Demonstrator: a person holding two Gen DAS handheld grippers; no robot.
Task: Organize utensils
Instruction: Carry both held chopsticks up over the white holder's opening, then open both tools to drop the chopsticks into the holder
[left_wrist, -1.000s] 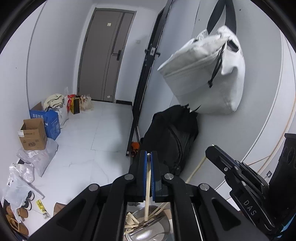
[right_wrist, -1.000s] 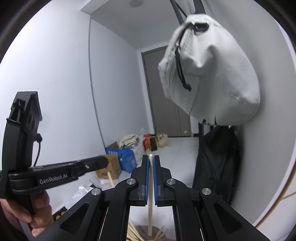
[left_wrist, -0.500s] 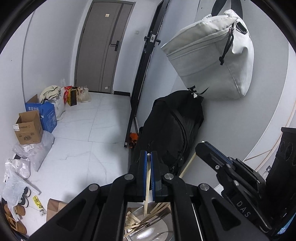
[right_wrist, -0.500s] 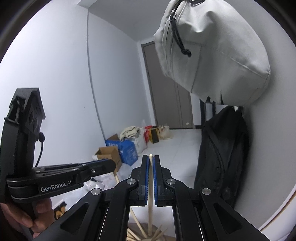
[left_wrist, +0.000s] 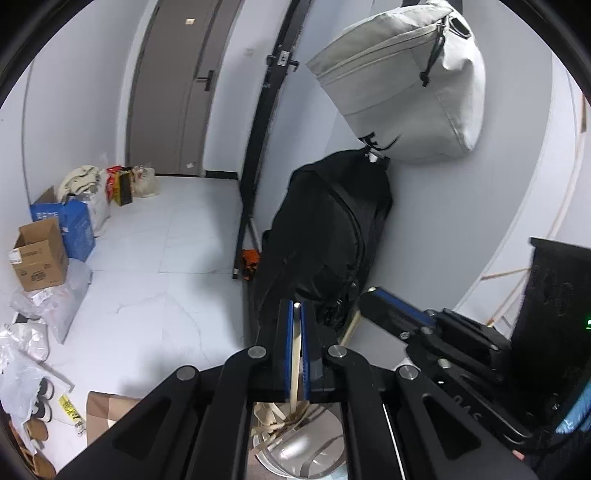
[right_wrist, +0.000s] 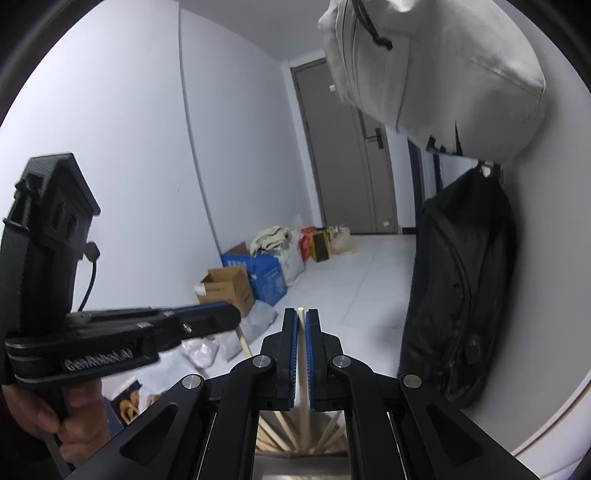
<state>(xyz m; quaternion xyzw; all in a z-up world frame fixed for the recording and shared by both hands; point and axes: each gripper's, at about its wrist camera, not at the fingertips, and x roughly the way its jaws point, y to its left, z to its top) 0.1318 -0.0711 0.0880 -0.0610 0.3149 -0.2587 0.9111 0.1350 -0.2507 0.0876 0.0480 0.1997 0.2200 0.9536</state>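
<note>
My left gripper (left_wrist: 295, 314) is shut on a pale wooden chopstick (left_wrist: 294, 365) that stands upright between its blue pads. Below it, a round metal bowl (left_wrist: 295, 452) holds several more chopsticks. My right gripper (right_wrist: 301, 321) is shut on another wooden chopstick (right_wrist: 303, 387), also upright, with several chopsticks (right_wrist: 280, 432) fanned out beneath it. The right gripper also shows in the left wrist view (left_wrist: 391, 306) at the right, and the left gripper shows in the right wrist view (right_wrist: 218, 321) at the left, held by a hand (right_wrist: 44, 417).
A black backpack (left_wrist: 325, 236) and a grey bag (left_wrist: 402, 85) hang on the wall ahead. Cardboard boxes (left_wrist: 38, 254), a blue box (left_wrist: 74, 225) and plastic bags line the left wall on the white tiled floor. A grey door (left_wrist: 184, 85) stands at the far end.
Both grippers have tilted downward, so the room and bags sit higher in both views. Each stays shut on its chopstick. The two grippers have come closer to each other.
</note>
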